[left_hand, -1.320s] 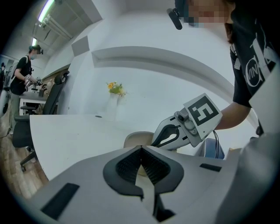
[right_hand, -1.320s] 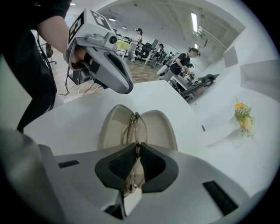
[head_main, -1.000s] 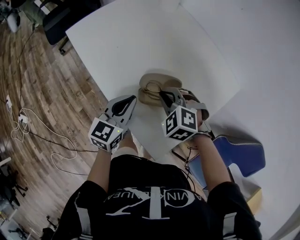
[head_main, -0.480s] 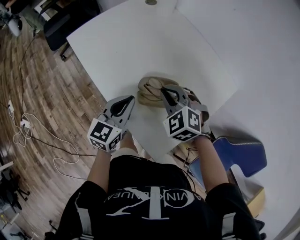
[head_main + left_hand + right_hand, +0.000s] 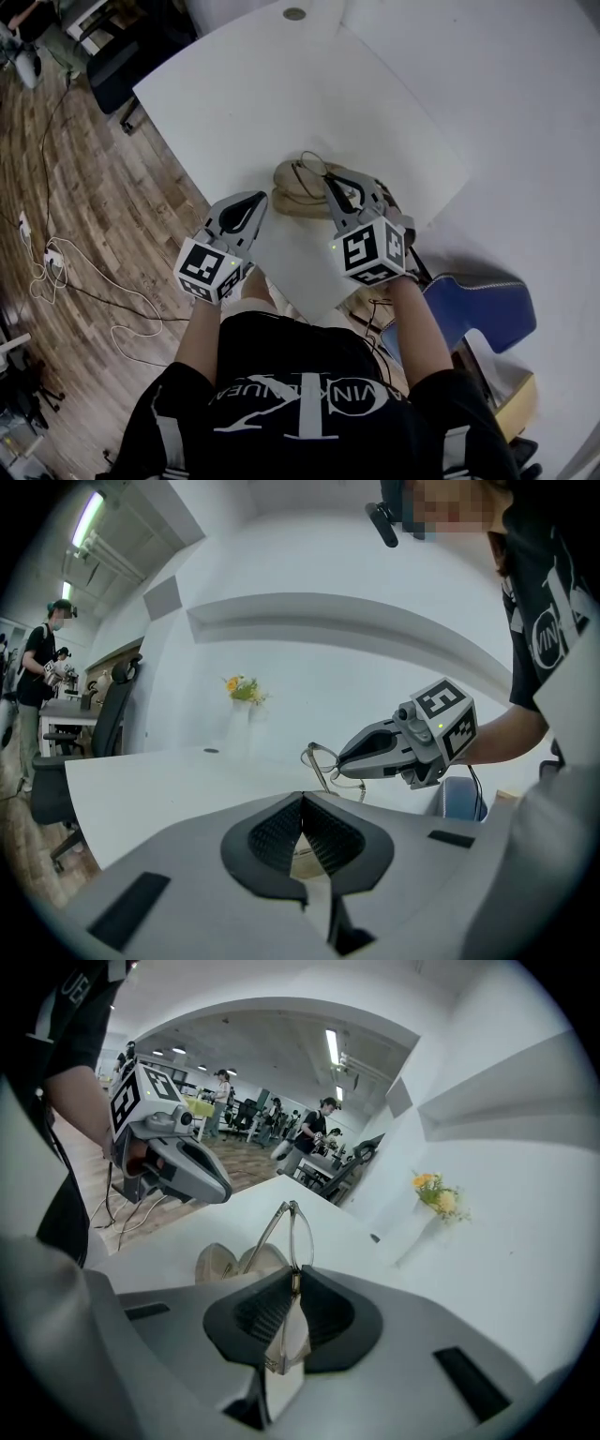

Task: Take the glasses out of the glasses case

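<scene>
- The right gripper (image 5: pixel 292 1277) is closed on a pair of thin, clear-rimmed glasses (image 5: pixel 296 1232). Its jaws pinch the frame edge-on, so one lens stands up past the jaw tips and the other sits down in the jaw gap.
- The glasses' long axis runs roughly along the jaws, out and upward. One slim temple arm slants down and left from the frame towards the open beige oval glasses case (image 5: pixel 225 1260).
- In the head view, the glasses (image 5: pixel 314 169) sit at the tip of the right gripper (image 5: pixel 333 187). They lie over the far part of the case (image 5: pixel 292 195), which rests on the white surface (image 5: pixel 281 94).
- The left gripper view shows the glasses (image 5: pixel 323 761) raised off the surface at the right gripper's tip (image 5: pixel 342 759). No view shows whether the trailing temple arm touches the case.
- The left gripper (image 5: pixel 302 801) has its jaws together with nothing between them. It points at the case from the near-left side, and its tip (image 5: pixel 257 201) is just beside the case but apart from it.
- The relation that matters is that the case lies below and on the person's side of the held glasses. A clean exit therefore probably means drawing the glasses up and away along the temple's slant.
- The left gripper is the nearer one for steadying the case if it drags.
</scene>
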Action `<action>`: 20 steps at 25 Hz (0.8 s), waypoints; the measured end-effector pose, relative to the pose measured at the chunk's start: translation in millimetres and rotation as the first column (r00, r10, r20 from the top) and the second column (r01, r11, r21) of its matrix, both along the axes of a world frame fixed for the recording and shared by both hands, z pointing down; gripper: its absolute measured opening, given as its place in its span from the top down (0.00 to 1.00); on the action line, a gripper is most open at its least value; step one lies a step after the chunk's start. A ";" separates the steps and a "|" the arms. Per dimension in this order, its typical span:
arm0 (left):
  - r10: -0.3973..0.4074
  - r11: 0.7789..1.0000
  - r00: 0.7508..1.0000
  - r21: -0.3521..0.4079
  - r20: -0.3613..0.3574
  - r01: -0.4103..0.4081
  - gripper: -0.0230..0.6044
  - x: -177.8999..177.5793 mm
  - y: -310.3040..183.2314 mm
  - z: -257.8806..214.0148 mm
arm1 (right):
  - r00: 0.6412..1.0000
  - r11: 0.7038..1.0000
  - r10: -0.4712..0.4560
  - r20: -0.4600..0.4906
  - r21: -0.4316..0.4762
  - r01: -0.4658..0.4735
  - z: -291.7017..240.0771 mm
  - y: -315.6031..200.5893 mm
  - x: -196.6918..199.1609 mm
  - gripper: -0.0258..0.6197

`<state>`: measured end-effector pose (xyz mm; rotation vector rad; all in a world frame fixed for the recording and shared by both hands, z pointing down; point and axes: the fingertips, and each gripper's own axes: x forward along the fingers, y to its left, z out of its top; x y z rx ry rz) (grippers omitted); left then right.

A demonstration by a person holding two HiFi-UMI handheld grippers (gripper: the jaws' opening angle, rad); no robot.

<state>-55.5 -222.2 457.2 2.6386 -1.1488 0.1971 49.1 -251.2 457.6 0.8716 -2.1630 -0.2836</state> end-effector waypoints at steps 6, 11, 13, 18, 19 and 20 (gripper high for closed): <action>-0.006 1.000 1.000 0.020 0.008 0.006 0.94 -1.7 -1.5 -6.8 | 0.998 0.999 0.041 0.048 0.024 -0.042 -12.6 -2.4 7.8 0.90; -0.015 0.999 1.000 0.036 0.012 0.015 0.94 -2.0 -0.8 -12.9 | 0.995 0.997 0.064 0.073 0.044 -0.067 -22.9 -1.4 15.7 0.90; -0.018 0.999 1.000 0.042 0.013 0.018 0.94 -2.2 -1.7 -16.7 | 0.994 0.996 0.073 0.078 0.051 -0.077 -27.1 -1.6 18.6 0.90; -0.021 0.998 1.000 0.059 0.017 0.020 0.94 -2.9 -3.1 -22.7 | 0.992 0.993 0.090 0.092 0.067 -0.096 -34.5 -0.6 23.8 0.90; -0.023 0.998 1.000 0.062 0.017 0.021 0.94 -2.8 -3.0 -23.3 | 0.991 0.992 0.094 0.096 0.070 -0.101 -35.3 -0.2 25.4 0.90; -0.024 0.998 1.000 0.065 0.017 0.023 0.94 -2.7 -2.6 -23.8 | 0.990 0.992 0.097 0.100 0.072 -0.105 -36.4 0.5 26.8 0.90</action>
